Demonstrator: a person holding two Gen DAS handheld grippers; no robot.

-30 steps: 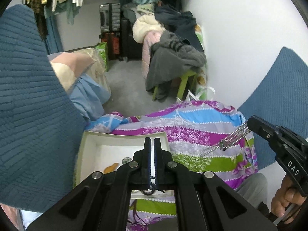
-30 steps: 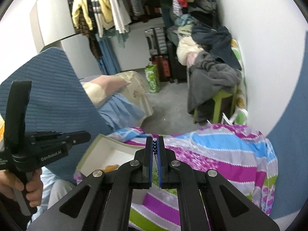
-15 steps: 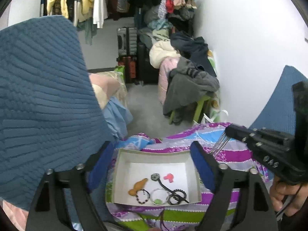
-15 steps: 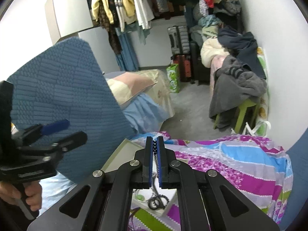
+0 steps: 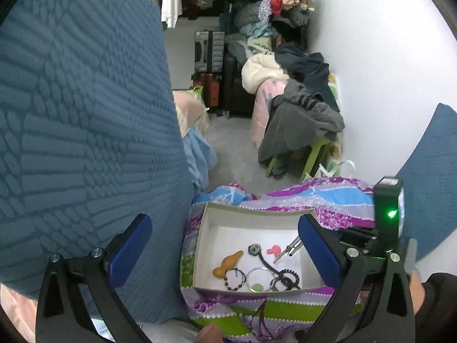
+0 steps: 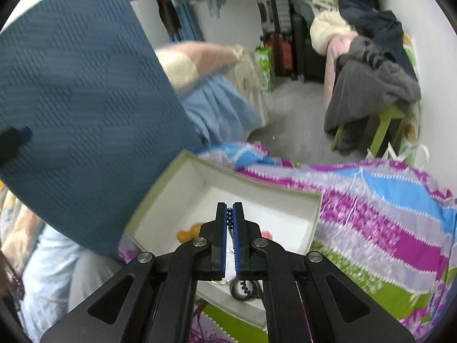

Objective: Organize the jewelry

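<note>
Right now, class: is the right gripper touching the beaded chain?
Touching. The right wrist view shows the right gripper with its blue pads closed on the dark beaded chain, beads pinched between them above the white box.

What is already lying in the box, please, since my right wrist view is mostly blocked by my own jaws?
Observer: The left wrist view shows an orange piece, a pink piece, a dark bead bracelet, a clear ring and black coiled bands in the box.
Operator: Where does my chain hang?
Observer: The chain, held by the right gripper, dangles just right of the pink piece, above the box floor.
Operator: Is the left gripper free?
Observer: Yes. The left gripper has just been opening its jaws; they stand wide and grip nothing.
</note>
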